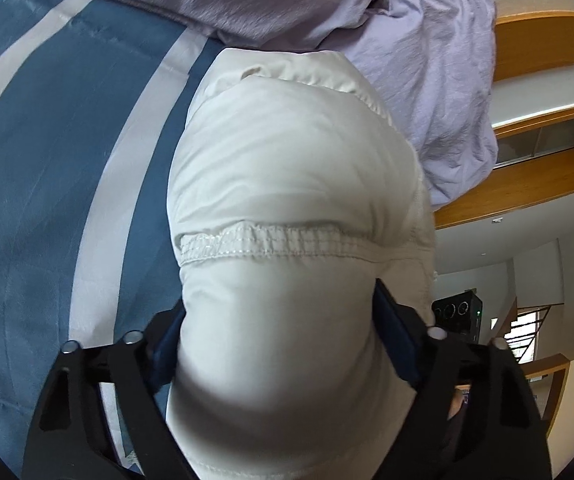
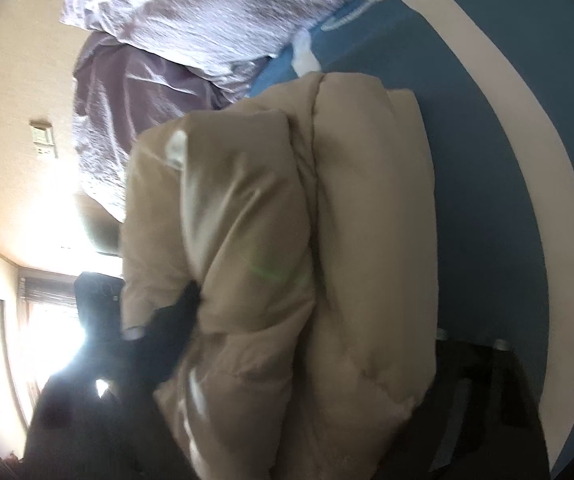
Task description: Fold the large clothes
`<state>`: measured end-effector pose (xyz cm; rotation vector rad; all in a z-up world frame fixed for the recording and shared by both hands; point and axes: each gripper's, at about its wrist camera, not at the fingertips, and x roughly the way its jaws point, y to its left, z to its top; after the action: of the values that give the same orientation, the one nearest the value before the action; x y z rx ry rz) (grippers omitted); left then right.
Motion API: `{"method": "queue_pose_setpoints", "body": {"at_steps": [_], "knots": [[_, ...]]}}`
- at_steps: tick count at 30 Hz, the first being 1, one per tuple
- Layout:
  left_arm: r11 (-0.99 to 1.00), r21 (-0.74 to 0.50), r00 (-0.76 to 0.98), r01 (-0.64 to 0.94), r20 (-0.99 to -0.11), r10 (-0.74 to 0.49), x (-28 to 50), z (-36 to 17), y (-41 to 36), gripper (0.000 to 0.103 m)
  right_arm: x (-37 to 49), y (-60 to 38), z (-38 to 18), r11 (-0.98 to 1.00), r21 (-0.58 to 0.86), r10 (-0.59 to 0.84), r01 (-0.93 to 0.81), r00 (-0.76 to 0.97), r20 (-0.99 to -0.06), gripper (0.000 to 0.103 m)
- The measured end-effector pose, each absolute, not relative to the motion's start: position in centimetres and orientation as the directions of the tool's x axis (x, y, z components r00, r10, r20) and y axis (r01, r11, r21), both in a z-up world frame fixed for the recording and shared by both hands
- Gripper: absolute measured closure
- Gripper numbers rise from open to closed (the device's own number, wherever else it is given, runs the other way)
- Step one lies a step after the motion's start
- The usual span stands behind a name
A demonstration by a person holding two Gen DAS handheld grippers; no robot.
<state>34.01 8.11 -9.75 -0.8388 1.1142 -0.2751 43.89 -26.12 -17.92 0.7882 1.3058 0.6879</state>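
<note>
Two grippers had hold of one puffy, cream-coloured padded garment [image 1: 295, 184], and it filled the middle of both views. In the left wrist view the left gripper [image 1: 283, 344] had its blue-padded fingers [image 1: 397, 340] spread wide around a thick bundle of the fabric, pressing in on both sides, so it was clamped on the garment. A stitched elastic hem [image 1: 271, 242] ran straight across the bundle just ahead of the fingers, and beyond it the padding bulged out in a rounded lump.

Under and to the left of the bundle lay a blue bedcover with white stripes [image 1: 39, 168]. Across the top sat a crumpled lilac quilt [image 1: 427, 80], close behind the far end of the garment. Wooden shelving [image 1: 539, 176] showed at the right edge.

The right wrist view was blurred and dimmer, and the garment [image 2: 287, 240] looked tan there. It stood in folded, stacked rolls over the blue striped cover [image 2: 507, 160]. The right gripper [image 2: 287, 340] showed one dark finger [image 2: 175, 320] pressed against the left side of the fabric; the other was hidden behind the bundle, yet the cloth sat wedged between them. The lilac quilt [image 2: 191, 12] hung across the top left.

No container was in sight.
</note>
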Motion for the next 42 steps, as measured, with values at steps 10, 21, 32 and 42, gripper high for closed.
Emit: {"method": "queue_pose_setpoints", "body": {"at_steps": [10, 21, 32, 42], "knots": [[0.666, -0.720, 0.507, -0.194, -0.655, -0.561, 35.1, -7.3, 12.9, 0.032, 46.4, -21.2, -15.7, 0.540, 0.838, 0.838, -0.074, 0.145, -0.527, 0.053], [0.665, -0.708, 0.571, -0.237, -0.656, -0.494, 36.1, -6.0, 19.7, 0.032, 49.9, -14.0, -14.9, 0.513, 0.849, 0.858, -0.131, 0.098, -0.503, 0.055], [0.661, -0.701, 0.558, -0.268, -0.672, -0.487, 36.7, -8.1, 22.0, 0.031, 48.9, -13.2, -15.1, 0.560, 0.816, 0.828, -0.144, 0.123, -0.547, 0.054], [0.708, -0.652, 0.529, -0.274, -0.716, -0.455, 37.9, -7.5, 20.7, 0.030, 47.7, -14.5, -15.7, 0.537, 0.837, 0.840, -0.107, 0.163, -0.518, 0.052]]}}
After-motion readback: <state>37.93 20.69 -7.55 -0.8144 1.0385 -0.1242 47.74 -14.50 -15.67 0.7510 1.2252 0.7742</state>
